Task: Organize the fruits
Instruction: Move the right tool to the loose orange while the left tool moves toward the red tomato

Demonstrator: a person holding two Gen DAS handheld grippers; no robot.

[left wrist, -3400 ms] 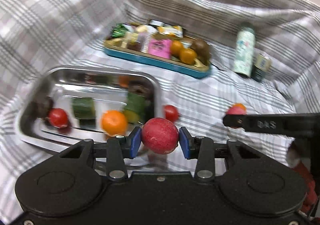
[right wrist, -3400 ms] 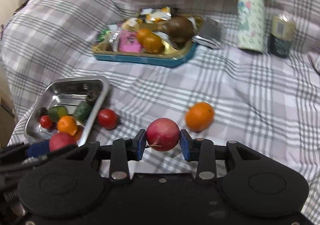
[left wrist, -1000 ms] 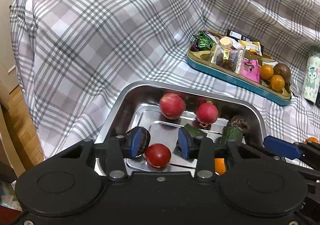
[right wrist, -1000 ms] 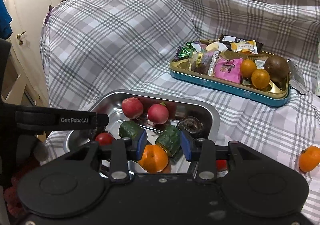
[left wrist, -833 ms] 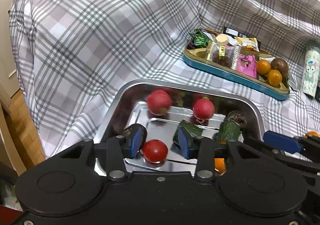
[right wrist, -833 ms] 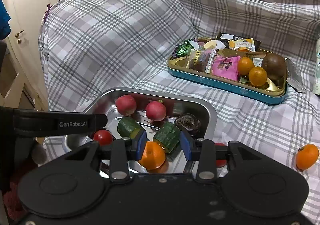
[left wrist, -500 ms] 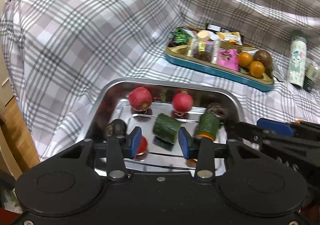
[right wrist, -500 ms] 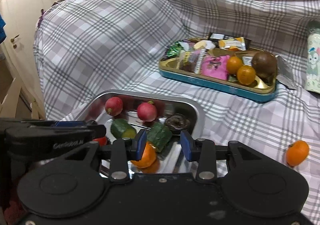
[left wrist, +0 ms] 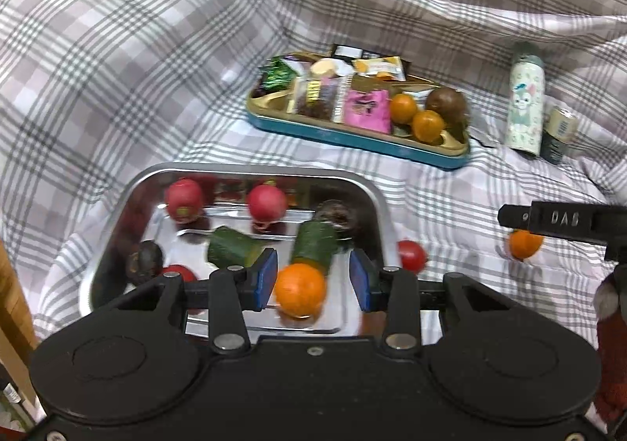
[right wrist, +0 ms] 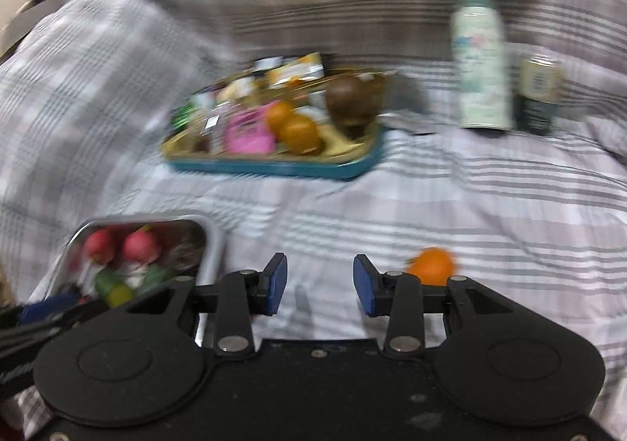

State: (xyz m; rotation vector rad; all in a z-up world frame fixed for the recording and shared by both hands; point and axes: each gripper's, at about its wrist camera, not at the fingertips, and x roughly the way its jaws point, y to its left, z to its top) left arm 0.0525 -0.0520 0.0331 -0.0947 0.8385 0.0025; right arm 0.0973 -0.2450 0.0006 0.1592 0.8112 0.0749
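On the plaid cloth [right wrist: 392,205], outside the silver tray [right wrist: 213,245]: one loose orange [right wrist: 431,270], just right of the right gripper [right wrist: 318,284]. Nearer that one than the left gripper [left wrist: 313,282]. Both spread wide, holding nothing. Also loose: a small tomato [left wrist: 411,256] beside the tray.

— What sits in the steel tray [left wrist: 376,202]?
— Two red radishes [left wrist: 183,198] at the far side; two green cucumber chunks [left wrist: 234,249] lying on their sides; a dark wrinkled fruit [left wrist: 145,261] at the left; a small red tomato [left wrist: 178,273]; one orange [left wrist: 300,289] at the near edge.
— And outside it?
— A second tomato [left wrist: 411,255] just beside the tray's right wall; a loose orange [right wrist: 431,271] well apart on the plaid cloth.
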